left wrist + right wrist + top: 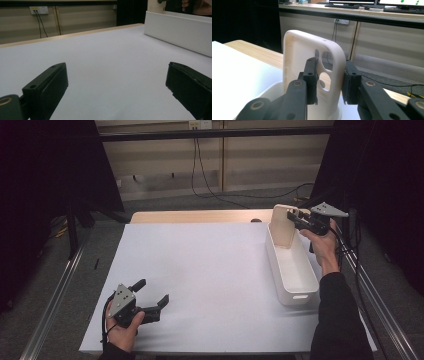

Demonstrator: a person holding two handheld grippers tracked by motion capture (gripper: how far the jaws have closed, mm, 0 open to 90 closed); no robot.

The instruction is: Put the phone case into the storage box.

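Note:
A cream lid (283, 226) with rounded corners and cut-out holes stands upright over the far end of a long white bin (278, 270) at the table's right side. My right gripper (293, 218) is shut on the lid's upper edge. In the right gripper view the lid (297, 55) is clamped between both black jaws of the right gripper (329, 76), with the bin's rim (273, 90) below it. My left gripper (154, 291) rests open near the front left of the table, holding nothing. The left gripper (116, 70) looks across bare white surface toward the bin's side wall (175, 28).
A white sheet (200, 270) covers the table, with a strip of wood (200, 216) showing at the far edge. Black curtains hang on both sides. Cables (210, 190) trail over the floor behind the table, and metal rails (55, 290) run along its sides.

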